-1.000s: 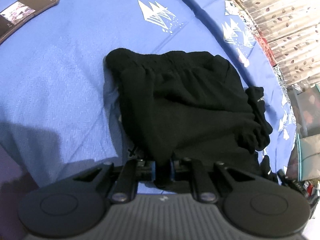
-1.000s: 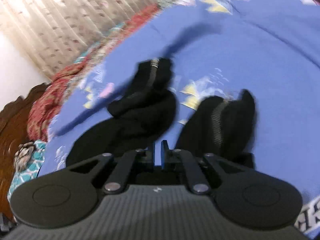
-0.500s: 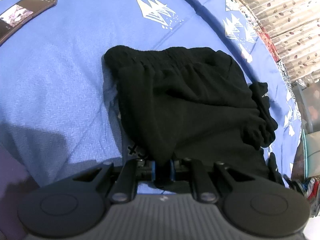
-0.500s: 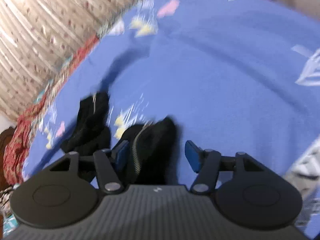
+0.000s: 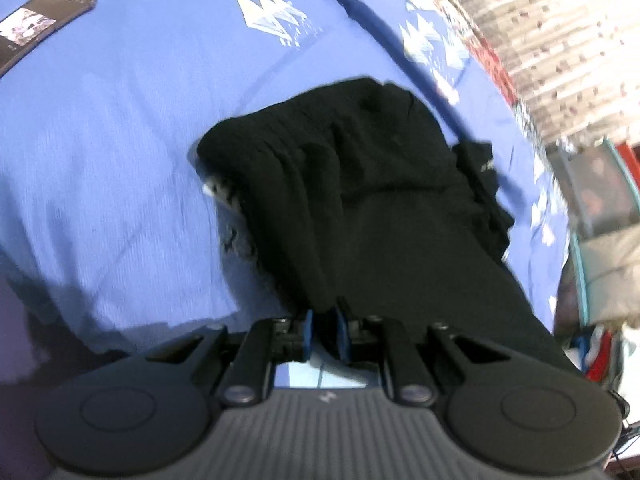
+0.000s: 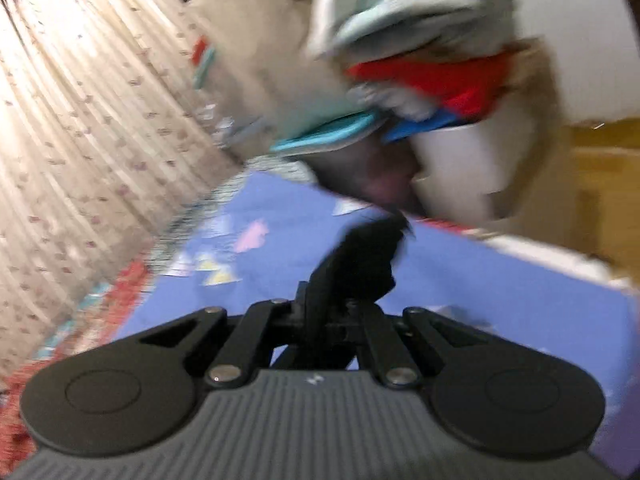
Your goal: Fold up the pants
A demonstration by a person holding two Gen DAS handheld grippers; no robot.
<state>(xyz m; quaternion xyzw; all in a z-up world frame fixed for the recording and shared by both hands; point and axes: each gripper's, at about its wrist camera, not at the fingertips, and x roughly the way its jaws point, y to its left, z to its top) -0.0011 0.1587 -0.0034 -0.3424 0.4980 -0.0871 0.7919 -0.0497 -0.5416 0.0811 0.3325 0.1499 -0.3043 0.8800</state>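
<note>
The black pants [image 5: 380, 200] lie bunched on the blue patterned bedsheet [image 5: 120, 140], waistband towards the far side. In the left wrist view my left gripper [image 5: 324, 332] is shut on the near edge of the cloth, which hangs taut between the blue pads. In the blurred right wrist view my right gripper [image 6: 326, 312] is closing on a tuft of the same black pants [image 6: 368, 256], which sticks up past the fingertips above the sheet [image 6: 500, 292]. Its fingers stand together on the cloth.
A phone [image 5: 40, 28] lies on the sheet at the far left. A heap of folded clothes and a pillow [image 6: 400, 60] stands beyond the bed's end. A pale flowered curtain [image 6: 80, 120] hangs along the side, and a red patterned cover [image 6: 120, 292] shows at the bed edge.
My right gripper opened over a pant leg, shut on it and swung up and round towards the clothes heap. The left gripper kept its grip and drew the pants slightly, lifting the near edge.
</note>
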